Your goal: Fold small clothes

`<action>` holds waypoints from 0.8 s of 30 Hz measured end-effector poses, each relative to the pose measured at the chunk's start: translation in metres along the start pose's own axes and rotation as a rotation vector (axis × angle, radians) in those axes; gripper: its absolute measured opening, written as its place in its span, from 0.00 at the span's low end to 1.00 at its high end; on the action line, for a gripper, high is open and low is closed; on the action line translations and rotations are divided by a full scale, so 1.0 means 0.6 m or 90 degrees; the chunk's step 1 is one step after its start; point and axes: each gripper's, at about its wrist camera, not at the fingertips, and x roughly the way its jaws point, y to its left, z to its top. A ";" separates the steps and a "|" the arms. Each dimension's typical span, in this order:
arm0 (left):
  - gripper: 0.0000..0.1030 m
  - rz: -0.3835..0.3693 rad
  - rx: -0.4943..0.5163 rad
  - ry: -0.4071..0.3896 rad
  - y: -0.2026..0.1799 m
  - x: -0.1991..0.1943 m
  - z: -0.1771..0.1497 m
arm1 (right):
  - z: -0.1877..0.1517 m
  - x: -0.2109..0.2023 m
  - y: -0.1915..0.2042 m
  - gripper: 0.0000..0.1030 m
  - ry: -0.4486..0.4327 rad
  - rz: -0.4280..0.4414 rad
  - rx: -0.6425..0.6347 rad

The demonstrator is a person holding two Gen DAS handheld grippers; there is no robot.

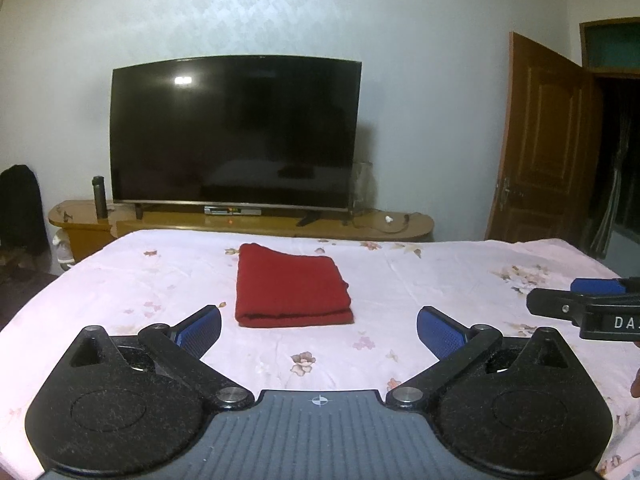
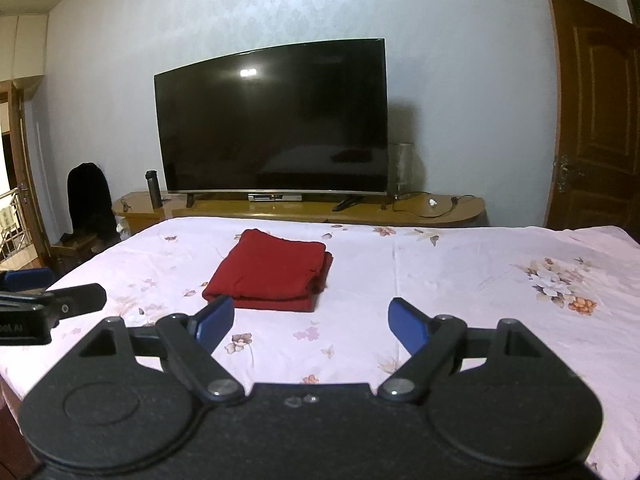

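Observation:
A red garment [image 1: 291, 286] lies folded into a neat rectangle on the bed; it also shows in the right wrist view [image 2: 272, 276]. My left gripper [image 1: 319, 330] is open and empty, held above the bed just short of the garment's near edge. My right gripper [image 2: 311, 322] is open and empty, a little to the right of the garment and short of it. The right gripper's fingers [image 1: 576, 300] show at the right edge of the left wrist view. The left gripper's fingers [image 2: 60, 300] show at the left edge of the right wrist view.
The bed has a pale pink floral sheet [image 1: 440, 280]. Beyond its far edge stands a wooden TV bench [image 1: 240, 224] with a large black television [image 1: 234, 132] and a dark flask [image 1: 99, 197]. A brown door [image 1: 544, 148] stands open at the right.

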 end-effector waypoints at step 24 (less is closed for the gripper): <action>1.00 -0.008 0.005 -0.003 -0.001 -0.009 -0.001 | -0.014 -0.025 0.012 0.82 -0.012 -0.008 0.002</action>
